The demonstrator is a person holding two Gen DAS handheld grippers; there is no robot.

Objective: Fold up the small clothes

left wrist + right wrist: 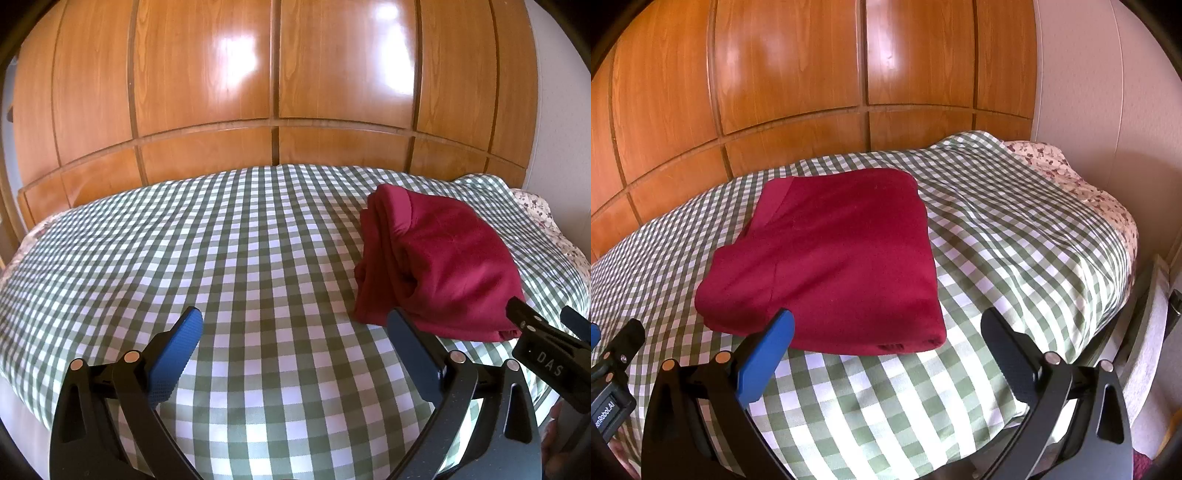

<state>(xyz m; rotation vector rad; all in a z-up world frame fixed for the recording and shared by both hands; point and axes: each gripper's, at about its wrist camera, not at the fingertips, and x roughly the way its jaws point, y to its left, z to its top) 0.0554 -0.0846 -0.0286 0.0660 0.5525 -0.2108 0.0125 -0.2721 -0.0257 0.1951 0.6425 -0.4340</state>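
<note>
A dark red garment (834, 254) lies folded into a thick rectangle on the green-and-white checked bed cover (1015, 236). In the left wrist view the garment (443, 266) lies at the right, just beyond my right finger. My left gripper (295, 325) is open and empty, hovering over the cover left of the garment. My right gripper (886, 325) is open and empty, close to the garment's near edge. Its left blue pad (768, 362) overlaps the garment's near edge in the picture. The right gripper also shows at the right edge of the left wrist view (546, 343).
A glossy wooden wardrobe (273, 92) stands right behind the bed. A floral sheet (1082, 188) shows at the bed's right end, next to a pale wall (1100, 81). The bed's near edge drops off at the lower right (1126, 332).
</note>
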